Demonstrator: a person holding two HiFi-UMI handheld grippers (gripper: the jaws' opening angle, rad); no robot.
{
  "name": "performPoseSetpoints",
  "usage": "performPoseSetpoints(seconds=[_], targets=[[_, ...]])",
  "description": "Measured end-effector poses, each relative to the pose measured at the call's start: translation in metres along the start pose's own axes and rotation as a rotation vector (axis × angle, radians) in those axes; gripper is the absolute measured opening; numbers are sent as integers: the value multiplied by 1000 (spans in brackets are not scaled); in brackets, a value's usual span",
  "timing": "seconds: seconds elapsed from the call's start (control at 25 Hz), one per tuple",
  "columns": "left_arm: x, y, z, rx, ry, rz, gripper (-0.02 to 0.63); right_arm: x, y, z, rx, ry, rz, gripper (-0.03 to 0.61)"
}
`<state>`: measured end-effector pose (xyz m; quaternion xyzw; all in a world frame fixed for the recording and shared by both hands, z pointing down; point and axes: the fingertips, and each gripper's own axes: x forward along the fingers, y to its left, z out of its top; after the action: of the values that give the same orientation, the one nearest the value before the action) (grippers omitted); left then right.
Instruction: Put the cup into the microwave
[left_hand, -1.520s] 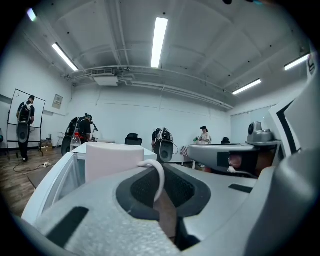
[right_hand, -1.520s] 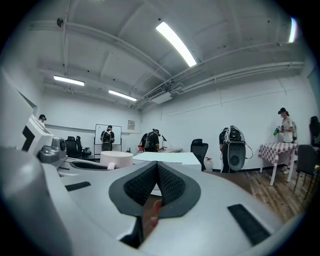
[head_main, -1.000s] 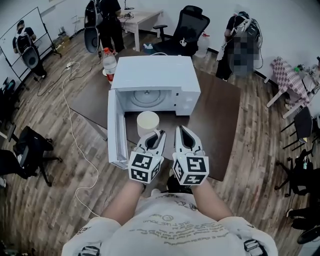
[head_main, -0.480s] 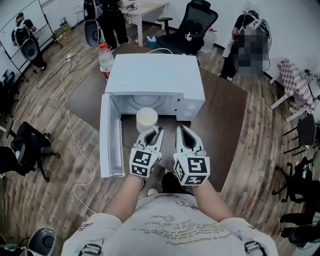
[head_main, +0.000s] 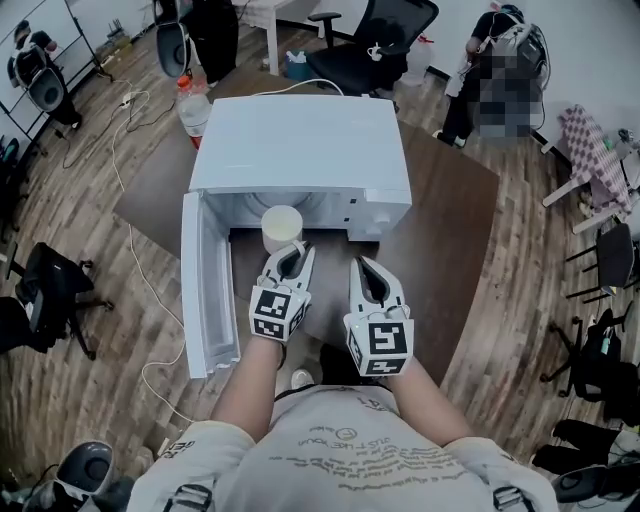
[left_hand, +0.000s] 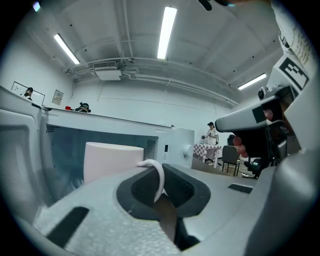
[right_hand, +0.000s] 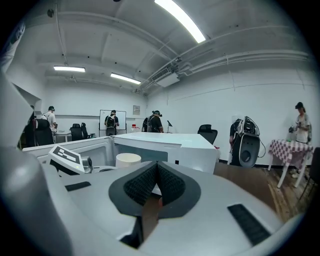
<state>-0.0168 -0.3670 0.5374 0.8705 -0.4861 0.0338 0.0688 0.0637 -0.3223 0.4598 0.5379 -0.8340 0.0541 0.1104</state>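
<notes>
A white microwave (head_main: 300, 140) stands on the brown table (head_main: 450, 220) with its door (head_main: 200, 290) swung open to the left. The cream cup (head_main: 282, 228) hangs at the mouth of the oven cavity, just in front of the turntable. My left gripper (head_main: 288, 256) is shut on the cup's thin handle (left_hand: 158, 176); the cup body (left_hand: 112, 160) sits just beyond the jaws. My right gripper (head_main: 367, 270) hovers to the right over the table, shut with nothing in it. In the right gripper view the cup (right_hand: 128, 160) shows to the left before the microwave (right_hand: 165, 147).
A bottle with a red cap (head_main: 190, 105) stands behind the microwave's left corner. A black office chair (head_main: 370, 45) is beyond the table, another chair (head_main: 40, 300) on the floor at left. People stand at the room's far side. A white cable (head_main: 130, 250) runs along the floor.
My left gripper has carried the cup forward, from over the table in front of the microwave to the cavity's mouth. The right gripper has stayed beside it, still shut.
</notes>
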Motion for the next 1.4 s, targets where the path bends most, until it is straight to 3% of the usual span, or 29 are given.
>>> performPoseSetpoints(seconds=[0.44, 0.72, 1.24, 1.4], targets=[[50, 38, -8, -8, -8, 15, 26, 12, -16, -18, -35, 56, 23, 11], [84, 55, -17, -15, -8, -6, 26, 20, -41, -23, -69, 80, -12, 9], [111, 74, -30, -76, -5, -15, 28, 27, -60, -32, -80, 115, -56, 9], [110, 78, -36, -52, 14, -15, 28, 27, -63, -34, -77, 123, -69, 11]])
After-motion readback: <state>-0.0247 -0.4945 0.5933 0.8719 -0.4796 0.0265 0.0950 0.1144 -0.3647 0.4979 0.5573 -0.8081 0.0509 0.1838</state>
